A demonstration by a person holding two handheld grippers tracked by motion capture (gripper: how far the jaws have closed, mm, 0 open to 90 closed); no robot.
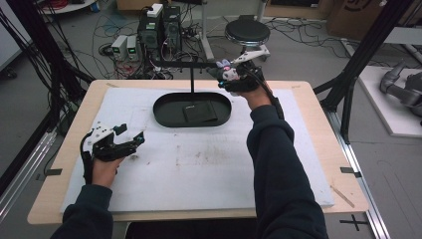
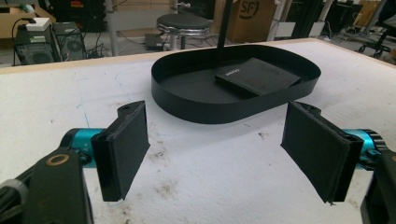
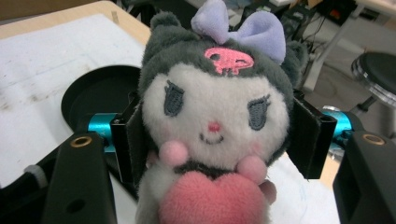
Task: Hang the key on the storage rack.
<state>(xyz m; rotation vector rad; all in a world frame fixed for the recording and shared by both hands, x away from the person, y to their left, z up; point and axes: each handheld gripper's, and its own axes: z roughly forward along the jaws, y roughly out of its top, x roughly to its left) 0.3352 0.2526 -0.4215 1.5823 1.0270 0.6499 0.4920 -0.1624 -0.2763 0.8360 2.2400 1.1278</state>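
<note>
- High view: the left gripper point(image 1: 134, 140) rests low on the white mat point(image 1: 199, 164), jaws spread wide — nothing between them.
- Farther off, the black oval tray point(image 1: 164, 117) carries a dark flat pad point(image 1: 200, 112).
- Beyond, the right gripper point(image 1: 225, 74) clamps the plush toy point(image 3: 212, 112) by its head, raised above the table's far edge.
</note>
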